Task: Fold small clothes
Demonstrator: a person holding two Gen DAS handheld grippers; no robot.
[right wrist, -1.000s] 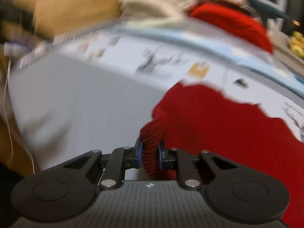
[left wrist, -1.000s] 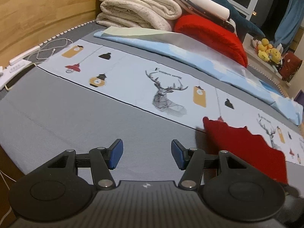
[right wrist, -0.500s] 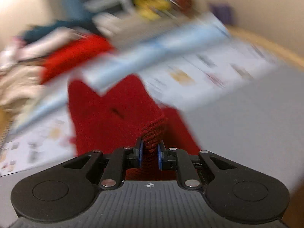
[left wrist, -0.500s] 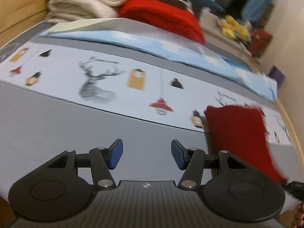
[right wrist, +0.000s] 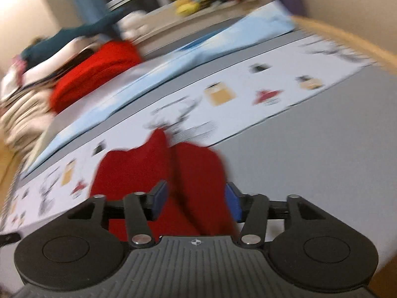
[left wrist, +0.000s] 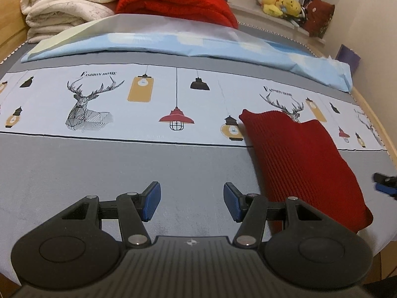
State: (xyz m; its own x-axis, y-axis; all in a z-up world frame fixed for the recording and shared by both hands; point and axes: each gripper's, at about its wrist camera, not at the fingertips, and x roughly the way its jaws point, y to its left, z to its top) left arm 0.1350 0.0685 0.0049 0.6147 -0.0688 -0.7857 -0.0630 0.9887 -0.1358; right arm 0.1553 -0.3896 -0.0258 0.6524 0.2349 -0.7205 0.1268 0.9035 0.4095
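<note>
Left wrist view: the left gripper (left wrist: 191, 203) hangs low over the grey part of the bedsheet (left wrist: 99, 168), level and pointing toward the far bedding, jaws spread wide with nothing between them. The red knitted garment (left wrist: 297, 159) lies flat ahead and to its right, beside the right finger, partly over the lamp-and-deer printed band. At the far right edge a bit of the right gripper (left wrist: 384, 182) shows. From the blurred, tilted right wrist view, the right gripper (right wrist: 196, 201) stands wide apart just above the garment's (right wrist: 173, 173) near end.
</note>
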